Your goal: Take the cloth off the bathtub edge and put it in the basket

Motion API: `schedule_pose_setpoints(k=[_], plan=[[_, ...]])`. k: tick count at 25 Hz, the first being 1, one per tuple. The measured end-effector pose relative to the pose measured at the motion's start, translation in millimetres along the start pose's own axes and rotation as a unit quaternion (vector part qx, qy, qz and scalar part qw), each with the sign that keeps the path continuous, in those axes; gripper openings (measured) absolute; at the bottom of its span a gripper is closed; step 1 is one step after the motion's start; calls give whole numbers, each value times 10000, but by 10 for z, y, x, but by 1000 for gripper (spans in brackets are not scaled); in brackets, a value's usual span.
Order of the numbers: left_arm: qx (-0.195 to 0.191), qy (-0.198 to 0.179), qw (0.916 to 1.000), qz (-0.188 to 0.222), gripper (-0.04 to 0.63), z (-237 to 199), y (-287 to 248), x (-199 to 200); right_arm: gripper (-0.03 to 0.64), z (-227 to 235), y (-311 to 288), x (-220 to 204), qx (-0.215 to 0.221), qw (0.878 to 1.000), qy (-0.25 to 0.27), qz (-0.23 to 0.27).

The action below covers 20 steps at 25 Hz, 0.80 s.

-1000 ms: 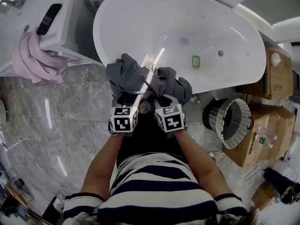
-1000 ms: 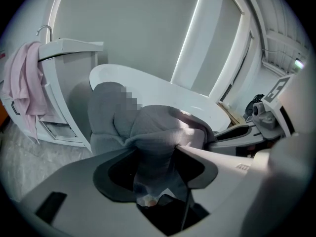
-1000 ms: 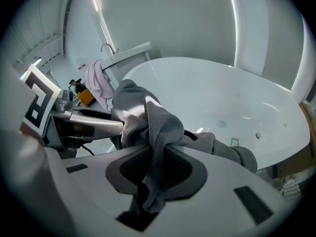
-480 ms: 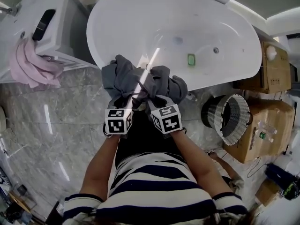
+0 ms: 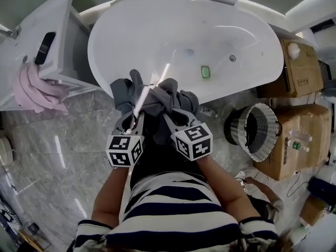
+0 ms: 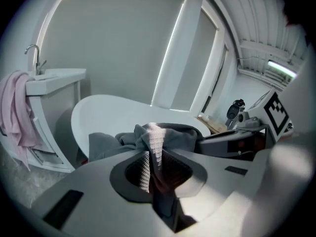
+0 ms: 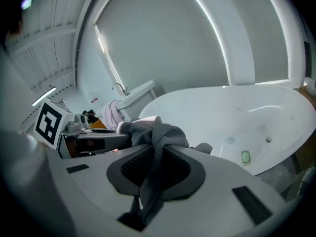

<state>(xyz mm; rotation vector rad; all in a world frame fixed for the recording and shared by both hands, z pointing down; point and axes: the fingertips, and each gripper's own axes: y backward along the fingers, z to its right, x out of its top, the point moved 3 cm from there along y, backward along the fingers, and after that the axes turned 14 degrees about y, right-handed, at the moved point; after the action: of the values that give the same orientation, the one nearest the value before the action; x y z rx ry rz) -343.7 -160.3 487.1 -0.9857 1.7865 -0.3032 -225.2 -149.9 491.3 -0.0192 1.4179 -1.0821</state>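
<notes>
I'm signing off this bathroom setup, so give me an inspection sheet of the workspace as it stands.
Surface: glossy grey marble floor.
Job's things: grey cloth bunched at the near edge of the white bathtub; mesh basket on the floor to the right.
Clutter: pink towel draped over the washstand; cardboard boxes beside the basket.
Grippers: left gripper, fingers closing with cloth between them; right gripper pinching cloth.
Cables: thin lead on the floor by the boxes.
Surroundings: person in a striped shirt.
</notes>
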Motion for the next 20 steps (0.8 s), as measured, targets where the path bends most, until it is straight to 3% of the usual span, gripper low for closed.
schedule_pose_setpoints(k=[5, 10, 20], plan=[[-560, -340, 9972, 357, 53, 556, 84, 362, 72, 107, 494, 300, -217, 9976, -54, 653], [-1257, -734, 9876, 589, 52, 1272, 130, 608, 72, 335, 1150, 561, -635, 9888, -102, 1345], [-2607, -1396, 9539, 512, 52, 2813, -57, 609, 72, 986, 2527, 521, -1847, 9579, -302, 2176]])
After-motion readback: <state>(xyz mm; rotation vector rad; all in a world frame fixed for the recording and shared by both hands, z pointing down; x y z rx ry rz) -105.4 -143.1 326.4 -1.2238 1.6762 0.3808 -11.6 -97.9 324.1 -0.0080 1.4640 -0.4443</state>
